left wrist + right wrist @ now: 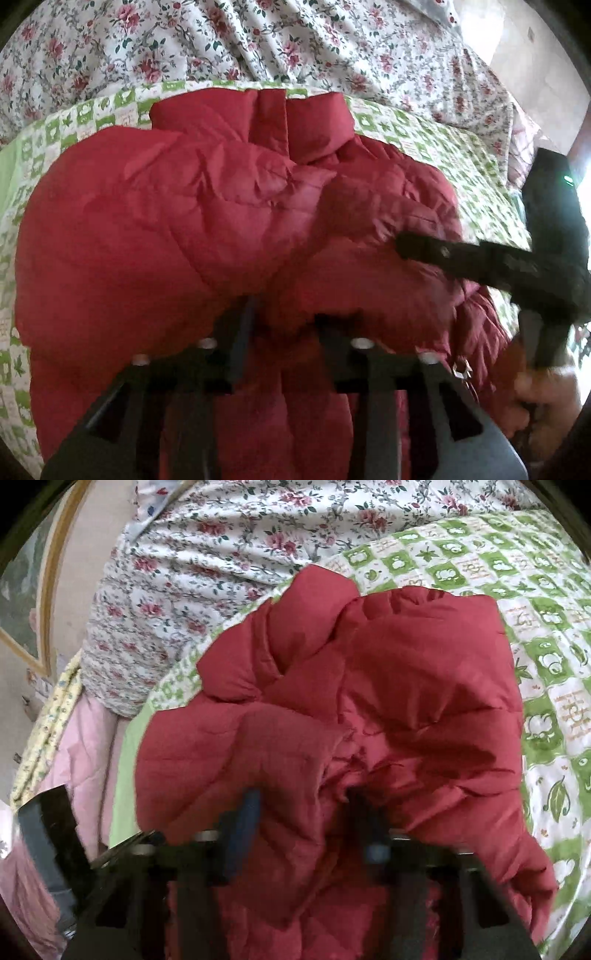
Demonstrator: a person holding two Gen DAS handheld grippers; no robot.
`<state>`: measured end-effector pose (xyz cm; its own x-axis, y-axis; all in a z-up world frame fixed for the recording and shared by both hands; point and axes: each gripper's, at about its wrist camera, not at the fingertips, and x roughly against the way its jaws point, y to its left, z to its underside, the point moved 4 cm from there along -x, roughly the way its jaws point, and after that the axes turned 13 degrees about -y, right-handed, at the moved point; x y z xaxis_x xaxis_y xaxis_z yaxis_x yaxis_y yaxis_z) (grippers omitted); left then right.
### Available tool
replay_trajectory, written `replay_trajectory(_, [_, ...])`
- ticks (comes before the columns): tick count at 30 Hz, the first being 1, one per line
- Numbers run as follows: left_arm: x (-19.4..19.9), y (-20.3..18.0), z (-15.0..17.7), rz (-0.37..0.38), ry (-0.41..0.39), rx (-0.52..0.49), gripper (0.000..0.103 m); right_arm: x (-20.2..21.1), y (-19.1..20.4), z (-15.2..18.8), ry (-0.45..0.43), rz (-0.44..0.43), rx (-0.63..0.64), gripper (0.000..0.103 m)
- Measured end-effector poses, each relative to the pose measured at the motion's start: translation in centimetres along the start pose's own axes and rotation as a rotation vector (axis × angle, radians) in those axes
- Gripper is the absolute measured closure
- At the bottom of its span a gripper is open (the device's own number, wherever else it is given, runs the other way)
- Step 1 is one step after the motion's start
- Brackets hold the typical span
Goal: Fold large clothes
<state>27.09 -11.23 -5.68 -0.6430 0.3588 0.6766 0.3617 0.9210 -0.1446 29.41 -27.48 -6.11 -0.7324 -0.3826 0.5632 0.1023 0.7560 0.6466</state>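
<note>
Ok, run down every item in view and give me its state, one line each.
red puffer jacket: bunched and partly folded on the bed, collar at the far end.
left gripper: fingers pinching a fold of the jacket's near edge.
right gripper: fingers closed on jacket fabric, tips buried in it.
green checked quilt: spread flat under the jacket.
floral sheet: rumpled, lying beyond the quilt.

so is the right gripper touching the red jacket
Touching: the right wrist view shows the right gripper with red puffer jacket fabric bunched between its fingers.
</note>
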Motion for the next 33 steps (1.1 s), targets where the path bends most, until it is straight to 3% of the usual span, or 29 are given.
replay_trajectory(2, [1.1,0.4,0.7,0.017,0.009,0.005,0.042,0.5,-0.3,-0.1,-0.02,0.001,-0.007,0.089])
replay_trajectory(5, [3.1,1.1,1.3,0.04,-0.006,0.009,0.042,1.4,0.0,-0.4,-0.044,0.008,0.018,0.094])
replay_trajectory(9, [6.3,5.0,0.1,-0.046,-0.094,0.027,0.042,3.3,1.7,-1.2,-0.087,0.031,0.111,0.096])
replay_trajectory(14, [6.6,11.0,-3.2,-0.122,-0.15,0.117,0.042,7.1,3.1,-2.6,-0.144,0.065,0.211,0.097])
replay_trajectory(18, [3.6,13.3,-4.5,-0.06,-0.104,0.144,0.042,7.5,2.3,-3.6,-0.148,0.103,0.223,0.097])
replay_trajectory(23, [-0.7,14.4,-2.2,-0.134,0.002,0.102,0.042,4.3,0.1,-2.6,-0.073,0.19,0.247,0.096])
replay_trajectory(26, [-1.2,15.0,-0.9,-0.123,0.015,0.117,0.04,3.6,-1.5,-1.5,-0.055,0.221,0.222,0.085])
replay_trajectory(29, [-1.1,14.8,-0.6,-0.129,0.01,0.11,0.04,5.3,-1.0,-1.8,-0.124,0.257,0.214,0.078])
replay_trajectory(31, [-1.2,14.7,-0.6,-0.138,0.009,0.104,0.04,7.4,0.9,-2.5,-0.236,0.286,0.26,0.078])
replay_trajectory(33, [-1.3,14.5,-0.6,-0.148,0.007,0.099,0.04,7.8,3.2,-2.4,-0.271,0.248,0.31,0.076])
